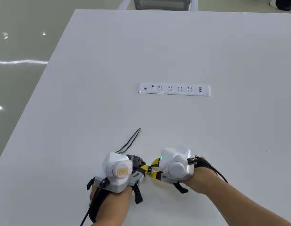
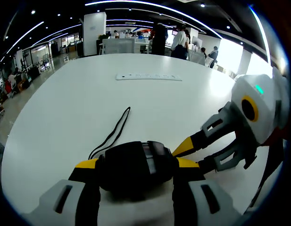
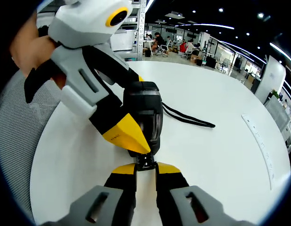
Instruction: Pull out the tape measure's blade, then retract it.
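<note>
A black tape measure (image 2: 136,165) lies on the white table (image 1: 150,56), and my left gripper (image 2: 137,164) is shut on its case from both sides. In the head view the case (image 1: 134,160) sits between the two grippers near the table's front edge. My right gripper (image 3: 145,165) is shut on the small hook tab of the blade (image 3: 145,161) at the case's mouth. No length of blade shows outside the case. The case's black wrist strap (image 1: 131,140) trails away across the table. In the left gripper view, the right gripper (image 2: 195,151) reaches in from the right.
A white power strip (image 1: 174,89) lies flat in the middle of the table, well beyond the grippers. The table's left edge (image 1: 39,80) drops to a glossy floor. People and desks stand far off in the room (image 2: 169,37).
</note>
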A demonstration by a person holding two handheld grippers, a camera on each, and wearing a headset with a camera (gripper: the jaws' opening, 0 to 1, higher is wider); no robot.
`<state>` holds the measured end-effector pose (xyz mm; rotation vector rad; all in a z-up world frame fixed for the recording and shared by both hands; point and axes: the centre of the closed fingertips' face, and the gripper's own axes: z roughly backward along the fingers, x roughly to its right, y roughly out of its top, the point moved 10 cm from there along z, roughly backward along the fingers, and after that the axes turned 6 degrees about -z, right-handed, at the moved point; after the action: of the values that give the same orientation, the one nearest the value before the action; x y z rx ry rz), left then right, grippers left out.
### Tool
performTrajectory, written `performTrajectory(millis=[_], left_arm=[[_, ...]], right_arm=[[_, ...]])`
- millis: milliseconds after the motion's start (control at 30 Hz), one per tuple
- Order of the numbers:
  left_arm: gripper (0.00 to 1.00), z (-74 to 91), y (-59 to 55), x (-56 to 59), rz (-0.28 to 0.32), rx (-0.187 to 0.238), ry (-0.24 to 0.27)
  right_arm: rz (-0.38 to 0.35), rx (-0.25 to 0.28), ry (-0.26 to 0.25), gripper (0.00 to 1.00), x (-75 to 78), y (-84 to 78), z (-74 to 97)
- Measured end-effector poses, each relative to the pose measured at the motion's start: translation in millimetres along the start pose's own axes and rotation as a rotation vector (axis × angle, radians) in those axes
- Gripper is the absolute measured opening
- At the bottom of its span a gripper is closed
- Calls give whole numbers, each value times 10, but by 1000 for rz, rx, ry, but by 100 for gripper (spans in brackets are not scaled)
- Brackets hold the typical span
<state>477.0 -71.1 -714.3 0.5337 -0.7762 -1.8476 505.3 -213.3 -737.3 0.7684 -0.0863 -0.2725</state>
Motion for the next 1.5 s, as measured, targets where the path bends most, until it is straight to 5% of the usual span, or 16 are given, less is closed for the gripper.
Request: performTrajectory(millis=[1500], left_arm=[[59,3,17,-16,17,-1,-15]], right_arm=[[9,-29,11,12,7,67,-100]])
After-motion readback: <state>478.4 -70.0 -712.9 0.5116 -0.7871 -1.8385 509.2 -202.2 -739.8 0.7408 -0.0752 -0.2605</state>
